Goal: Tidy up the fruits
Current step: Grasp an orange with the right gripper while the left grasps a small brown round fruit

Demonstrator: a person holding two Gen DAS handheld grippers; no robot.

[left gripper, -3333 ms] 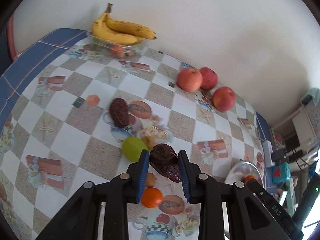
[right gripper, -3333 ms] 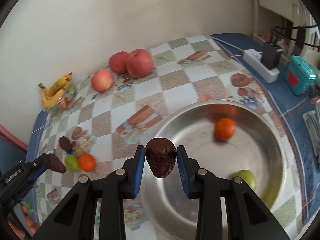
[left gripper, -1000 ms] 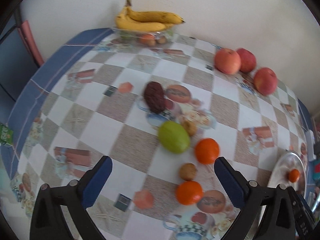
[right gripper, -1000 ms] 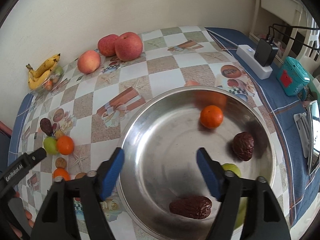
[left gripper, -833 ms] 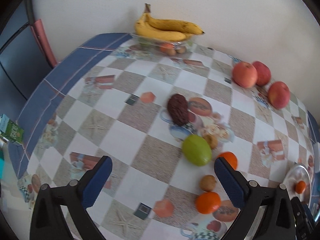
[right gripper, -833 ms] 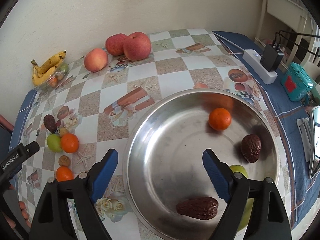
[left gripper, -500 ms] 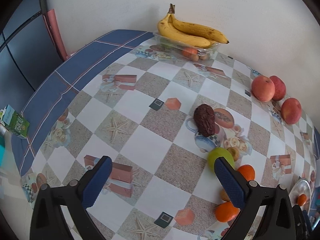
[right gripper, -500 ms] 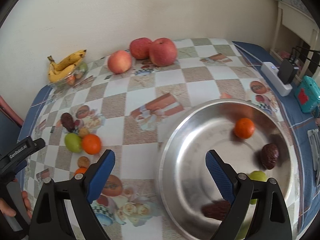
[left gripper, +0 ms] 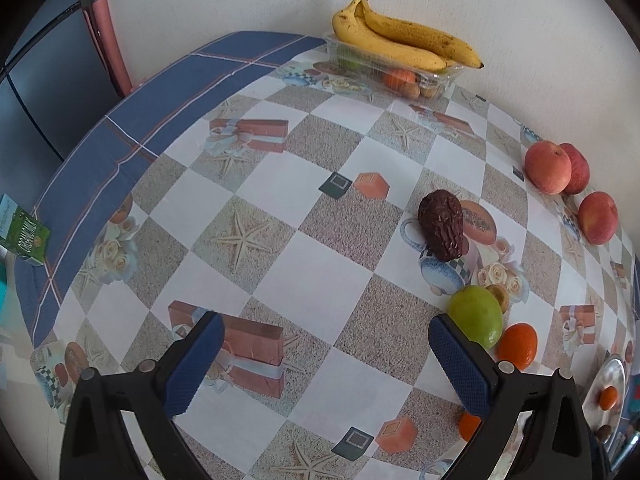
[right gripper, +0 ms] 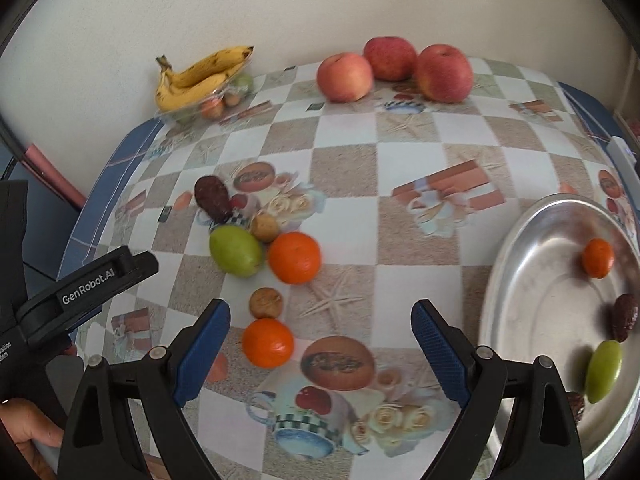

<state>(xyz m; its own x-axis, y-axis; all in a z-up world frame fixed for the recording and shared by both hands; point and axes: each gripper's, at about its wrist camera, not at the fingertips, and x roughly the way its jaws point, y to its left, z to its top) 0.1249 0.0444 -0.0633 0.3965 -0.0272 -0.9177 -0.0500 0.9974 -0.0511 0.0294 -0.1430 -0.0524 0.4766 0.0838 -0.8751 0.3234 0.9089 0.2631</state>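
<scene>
Left tool (right gripper: 96, 276) reads "GenRobot.AI"; green carton's (left gripper: 25, 236) lettering illegible.

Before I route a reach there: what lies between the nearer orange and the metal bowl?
In the right wrist view, only patterned tablecloth lies between the nearer orange and the metal bowl; no fruit.

Our table (right gripper: 412, 240) and what lies on it

Ahead of our right gripper we see oranges (right gripper: 294, 257), a green fruit (right gripper: 235, 250), dates (right gripper: 213, 198), apples (right gripper: 443, 73); a steel bowl (right gripper: 520, 264) sits rightward, perhaps touching nothing.
</scene>
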